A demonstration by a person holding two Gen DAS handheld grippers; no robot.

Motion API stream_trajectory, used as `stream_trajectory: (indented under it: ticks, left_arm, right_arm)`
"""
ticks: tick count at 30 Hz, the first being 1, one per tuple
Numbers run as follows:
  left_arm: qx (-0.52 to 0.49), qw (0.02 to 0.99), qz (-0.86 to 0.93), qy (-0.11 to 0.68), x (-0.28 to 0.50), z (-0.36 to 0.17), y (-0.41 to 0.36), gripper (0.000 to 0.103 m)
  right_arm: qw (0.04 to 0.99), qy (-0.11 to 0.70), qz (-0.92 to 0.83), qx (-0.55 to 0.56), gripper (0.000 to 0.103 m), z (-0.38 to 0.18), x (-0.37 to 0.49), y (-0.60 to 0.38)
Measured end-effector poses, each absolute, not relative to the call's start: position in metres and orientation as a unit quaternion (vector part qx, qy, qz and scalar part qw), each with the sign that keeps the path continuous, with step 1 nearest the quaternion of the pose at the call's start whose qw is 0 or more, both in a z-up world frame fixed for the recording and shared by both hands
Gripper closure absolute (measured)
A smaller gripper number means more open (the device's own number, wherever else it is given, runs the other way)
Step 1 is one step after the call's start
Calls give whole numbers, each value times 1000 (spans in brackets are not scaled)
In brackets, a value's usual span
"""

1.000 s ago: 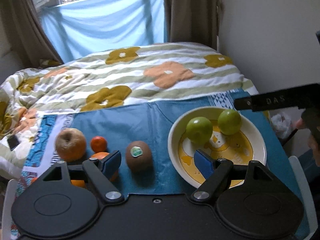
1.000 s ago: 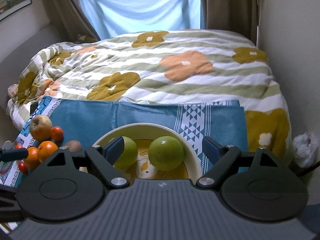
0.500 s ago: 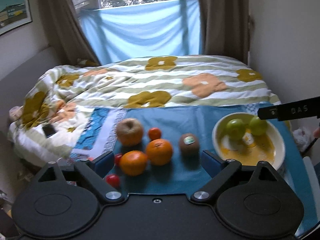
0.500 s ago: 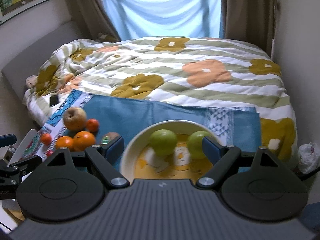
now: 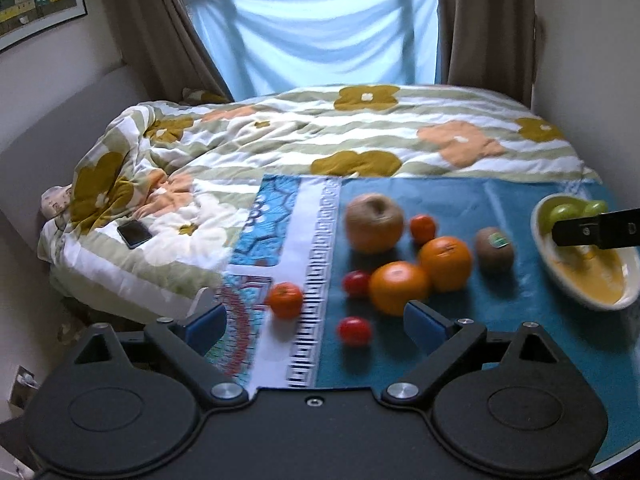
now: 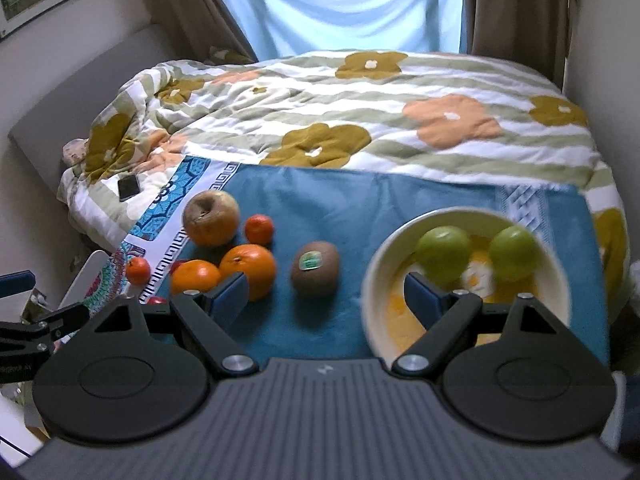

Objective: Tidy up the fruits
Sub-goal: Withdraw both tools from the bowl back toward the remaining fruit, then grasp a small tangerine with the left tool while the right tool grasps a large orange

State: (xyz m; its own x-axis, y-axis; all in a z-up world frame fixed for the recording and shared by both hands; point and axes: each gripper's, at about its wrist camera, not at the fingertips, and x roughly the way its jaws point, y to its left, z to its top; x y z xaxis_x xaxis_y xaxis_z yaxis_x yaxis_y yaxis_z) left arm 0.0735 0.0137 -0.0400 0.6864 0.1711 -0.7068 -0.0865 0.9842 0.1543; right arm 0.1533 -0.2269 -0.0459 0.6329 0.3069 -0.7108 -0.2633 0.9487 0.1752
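Left gripper (image 5: 316,326) is opening wide and empty, sitting nearest the loose oranges (image 5: 400,287) just ahead, with the bowl (image 5: 592,300) far right.

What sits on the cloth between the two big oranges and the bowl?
Only the kiwi, sticker facing up, lies on the blue cloth between the oranges and the bowl. The right wrist view shows it best.

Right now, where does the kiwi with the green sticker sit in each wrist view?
Left wrist: kiwi right of centre, between the big orange and the bowl.
Right wrist: kiwi near centre, left of the bowl.
Shared landmark: the brownish apple.
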Motion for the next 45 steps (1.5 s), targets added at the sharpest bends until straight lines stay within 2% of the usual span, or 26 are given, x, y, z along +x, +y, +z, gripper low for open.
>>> stream_trajectory:
  ticks: [11, 22, 25, 32, 37, 45]
  left_arm:
    - [81, 905, 11, 417, 119, -83, 80, 8]
    - [113, 889, -63, 440, 158, -125, 97, 17]
    - [115, 884, -80, 446, 167, -134, 97, 31]
    - [116, 877, -116, 451, 179, -145, 98, 42]
    - [108, 874, -138, 454, 182, -144, 96, 60]
    - [120, 873, -136, 452, 180, -143, 92, 62]
  right_arm:
    - [886, 443, 112, 78, 3, -86, 155, -143]
    - [874, 466, 87, 109, 3, -119, 170, -91]
    - [872, 469, 81, 113, 4, -123, 174, -83]
    - [870, 473, 71, 117, 6, -131, 183, -73]
    - [869, 476, 68, 117, 7, -135, 185, -69]
    - [871, 474, 74, 107, 14, -136, 187, -63]
